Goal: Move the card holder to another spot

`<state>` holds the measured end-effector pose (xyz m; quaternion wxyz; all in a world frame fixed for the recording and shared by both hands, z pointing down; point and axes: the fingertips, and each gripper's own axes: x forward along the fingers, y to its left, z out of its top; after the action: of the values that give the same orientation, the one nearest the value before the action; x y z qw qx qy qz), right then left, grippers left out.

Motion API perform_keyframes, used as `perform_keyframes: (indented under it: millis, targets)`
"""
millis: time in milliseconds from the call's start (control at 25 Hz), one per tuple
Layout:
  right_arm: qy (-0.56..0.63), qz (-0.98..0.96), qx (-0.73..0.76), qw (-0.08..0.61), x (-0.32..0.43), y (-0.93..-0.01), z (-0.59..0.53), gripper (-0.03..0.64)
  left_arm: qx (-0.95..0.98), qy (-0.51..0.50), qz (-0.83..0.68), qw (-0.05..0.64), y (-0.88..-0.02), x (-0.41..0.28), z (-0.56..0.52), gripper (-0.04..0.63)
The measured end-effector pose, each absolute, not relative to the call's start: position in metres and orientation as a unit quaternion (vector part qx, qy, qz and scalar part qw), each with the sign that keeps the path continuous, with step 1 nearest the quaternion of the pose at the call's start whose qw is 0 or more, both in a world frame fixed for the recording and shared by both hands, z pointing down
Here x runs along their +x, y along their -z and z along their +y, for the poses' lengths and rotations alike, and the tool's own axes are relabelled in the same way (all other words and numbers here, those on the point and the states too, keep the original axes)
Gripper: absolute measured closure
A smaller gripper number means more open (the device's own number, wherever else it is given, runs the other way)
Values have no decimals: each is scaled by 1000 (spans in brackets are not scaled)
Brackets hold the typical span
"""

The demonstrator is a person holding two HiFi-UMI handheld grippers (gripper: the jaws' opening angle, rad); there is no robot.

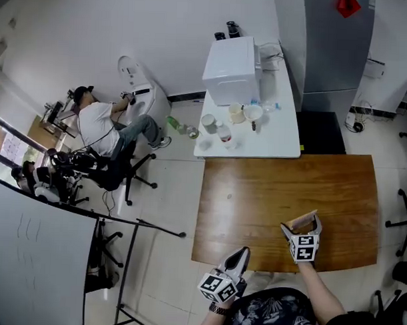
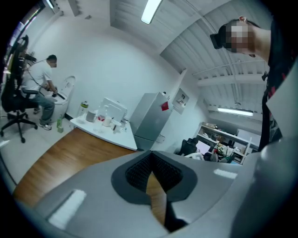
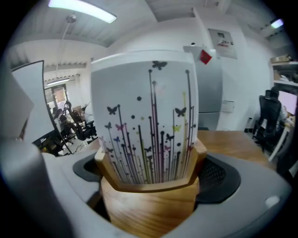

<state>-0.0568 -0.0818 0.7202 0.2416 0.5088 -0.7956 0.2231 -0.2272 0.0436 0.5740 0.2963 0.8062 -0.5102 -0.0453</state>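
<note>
The card holder (image 3: 151, 204) is a round wooden block with a white card (image 3: 146, 116) printed with butterflies and thin coloured stems standing in its slot. My right gripper (image 3: 151, 186) is shut on the wooden block, its dark pads (image 3: 219, 179) pressing both sides. In the head view the right gripper (image 1: 301, 228) holds the card holder (image 1: 301, 223) over the near right part of the brown wooden table (image 1: 269, 194). My left gripper (image 1: 238, 260) hangs at the table's near edge, shut with nothing in it; in its own view the left gripper (image 2: 151, 174) has its jaws closed together.
A white table (image 1: 264, 137) beyond the wooden one carries a white box (image 1: 231, 69), cups and bottles. A grey cabinet (image 1: 334, 50) stands at the back right. A seated person (image 1: 101, 128) works at the left, near black office chairs. A whiteboard (image 1: 34, 252) fills the lower left.
</note>
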Motion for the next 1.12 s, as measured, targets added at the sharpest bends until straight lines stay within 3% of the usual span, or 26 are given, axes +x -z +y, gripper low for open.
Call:
perform_keyframes:
  millis: [160,360,560,720,760,800,880,960,1120]
  targets:
    - [-227,-821,450,268,-163,-787,-120,37,755,26,-571,321,-586,-278,101,595]
    - [-211,-798,458,331,-234,-862,-154,37,698,17,-633,333,-603,-341,158,595]
    - [-268,-798,432,324,-257,-886,-152,37,699,25,-637,324,-604,-354,145,595]
    - [-279,-818,412,289,-219,-859,-125,40,750,25,-581,315,-606,-334,94,595]
    - [-272,-823,414,277,-197,-844,-111,65,765,25,-563,313,-607,-325,80,595]
    - [-260,-828,421,264,-172,-825,-95,137,778,26,-545,312,-609,-315,68,595]
    - [-230,-827,457,234,-109,-775,-64,427,801,29,-510,312,-611,-290,45,595]
    - [-214,-811,508,198,-37,-723,-33,617,824,29,-470,314,-611,-257,28,595]
    - [-174,-794,567,132,68,-620,8,617,865,20,-396,307,-595,-188,2,595]
